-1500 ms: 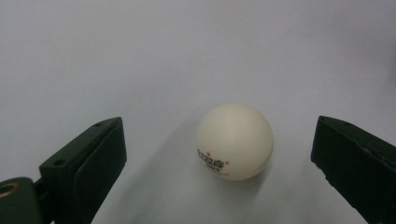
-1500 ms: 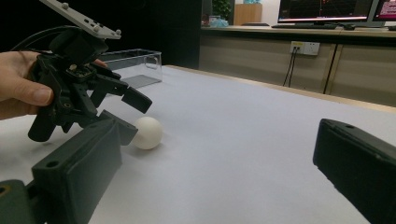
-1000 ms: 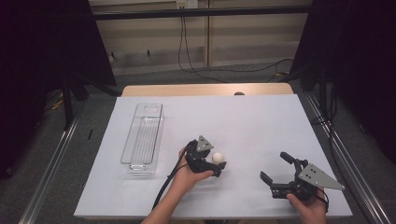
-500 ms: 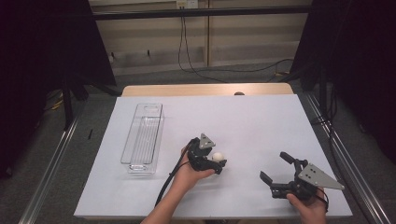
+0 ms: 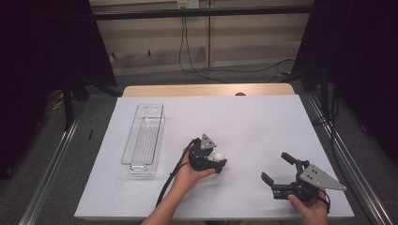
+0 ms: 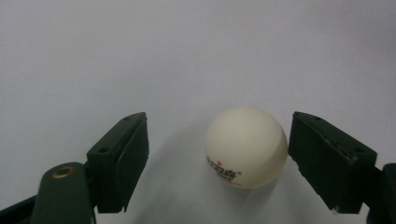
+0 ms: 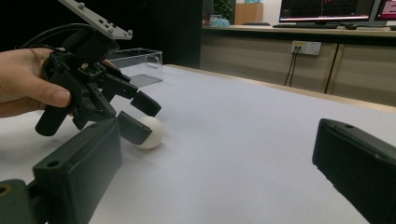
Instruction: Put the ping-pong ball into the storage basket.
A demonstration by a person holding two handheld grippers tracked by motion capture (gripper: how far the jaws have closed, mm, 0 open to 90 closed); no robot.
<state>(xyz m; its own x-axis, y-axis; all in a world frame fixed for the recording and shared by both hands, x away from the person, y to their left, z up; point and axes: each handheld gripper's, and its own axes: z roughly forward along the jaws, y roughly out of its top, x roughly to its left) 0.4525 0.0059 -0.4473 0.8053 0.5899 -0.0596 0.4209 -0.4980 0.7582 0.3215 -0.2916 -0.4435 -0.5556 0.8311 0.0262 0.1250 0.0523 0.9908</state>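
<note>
Right of the clear plastic tray [image 5: 143, 139], from the high view, your left gripper [image 5: 217, 163] sits low on the white table [image 5: 263, 122] with the white ball [image 5: 218, 157] between its jaws. Your left hand [image 5: 187, 176] holds it from below and behind. Well to the right of the tray, past the ball, your right gripper [image 5: 277, 171] rests near the table's front edge in your right hand [image 5: 309, 208], jaws spread, nothing between them.

Left gripper view: the ball [image 6: 246, 147] lies on the table between the two black jaws, nearer the jaw on that view's right. A gap shows on each side, wider on the left, so the pads are not pressing yet. The jaws have just been closing in on it. Small red and dark print marks the ball's lower front.

Right gripper view: your own jaws stand wide apart, empty. Beyond them, the left gripper [image 7: 140, 114] straddles the ball [image 7: 150, 132], with the tray [image 7: 137, 65] behind it.
</note>
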